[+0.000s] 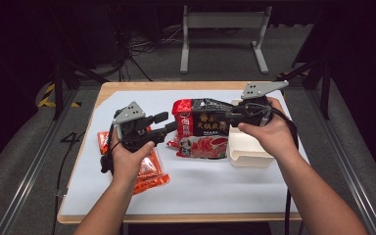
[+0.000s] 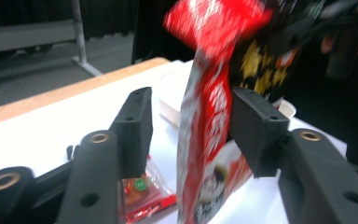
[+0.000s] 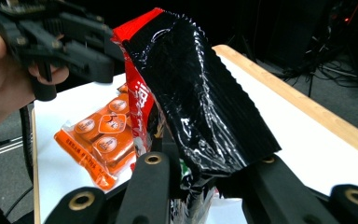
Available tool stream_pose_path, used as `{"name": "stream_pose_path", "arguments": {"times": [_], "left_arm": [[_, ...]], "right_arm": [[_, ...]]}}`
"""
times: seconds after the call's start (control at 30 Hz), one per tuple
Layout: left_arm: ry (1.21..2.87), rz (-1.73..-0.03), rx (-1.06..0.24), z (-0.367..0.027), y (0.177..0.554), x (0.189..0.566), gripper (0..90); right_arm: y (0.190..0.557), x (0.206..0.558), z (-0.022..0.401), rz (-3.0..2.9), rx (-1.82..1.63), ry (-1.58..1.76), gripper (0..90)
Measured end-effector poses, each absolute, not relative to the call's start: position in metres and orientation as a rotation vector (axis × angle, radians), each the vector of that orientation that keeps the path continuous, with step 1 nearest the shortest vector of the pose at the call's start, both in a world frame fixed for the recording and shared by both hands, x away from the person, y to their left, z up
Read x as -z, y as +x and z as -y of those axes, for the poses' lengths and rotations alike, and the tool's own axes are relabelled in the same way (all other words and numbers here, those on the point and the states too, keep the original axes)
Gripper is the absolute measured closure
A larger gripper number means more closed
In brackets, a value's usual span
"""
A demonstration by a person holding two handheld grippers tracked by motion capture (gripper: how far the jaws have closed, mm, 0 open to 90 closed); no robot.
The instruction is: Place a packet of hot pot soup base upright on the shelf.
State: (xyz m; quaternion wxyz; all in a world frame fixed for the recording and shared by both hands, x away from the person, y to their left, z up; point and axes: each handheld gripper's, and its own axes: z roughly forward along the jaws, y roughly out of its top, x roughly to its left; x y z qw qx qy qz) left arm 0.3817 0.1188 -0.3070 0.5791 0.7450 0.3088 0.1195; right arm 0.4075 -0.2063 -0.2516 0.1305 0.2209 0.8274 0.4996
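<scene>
red noodle packet (image 2: 209,93) blurred, its print unreadable, orange snack pack (image 1: 149,169) partly hidden under left hand (image 1: 129,159)

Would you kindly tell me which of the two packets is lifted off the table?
The red-and-black packet, clamped by the right tool; the orange packet lies flat by the left hand.

A red and black snack bag (image 1: 203,128) with yellow characters and a white bowl picture (its back panel is glossy black) sits near the table's far edge. An orange packet (image 1: 144,164) holding round orange-and-white wrapped pieces lies toward the left edge. A cream-white box (image 1: 245,147) stands toward the right edge. The table (image 1: 205,188) is white on top with a pale wood rim. Both the left gripper (image 1: 169,123) and the right gripper (image 1: 225,116) are black with grey plates.
</scene>
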Motion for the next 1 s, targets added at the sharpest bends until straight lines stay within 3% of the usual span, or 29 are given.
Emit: {"name": "stream_pose_path", "arguments": {"times": [1.0], "left_arm": [[1.773,-0.828,-0.309,-0.150,0.394,0.311,36.4]], "right_arm": [[0.443,0.214,0.263,-2.247,-1.409,0.703,76.4]]}}
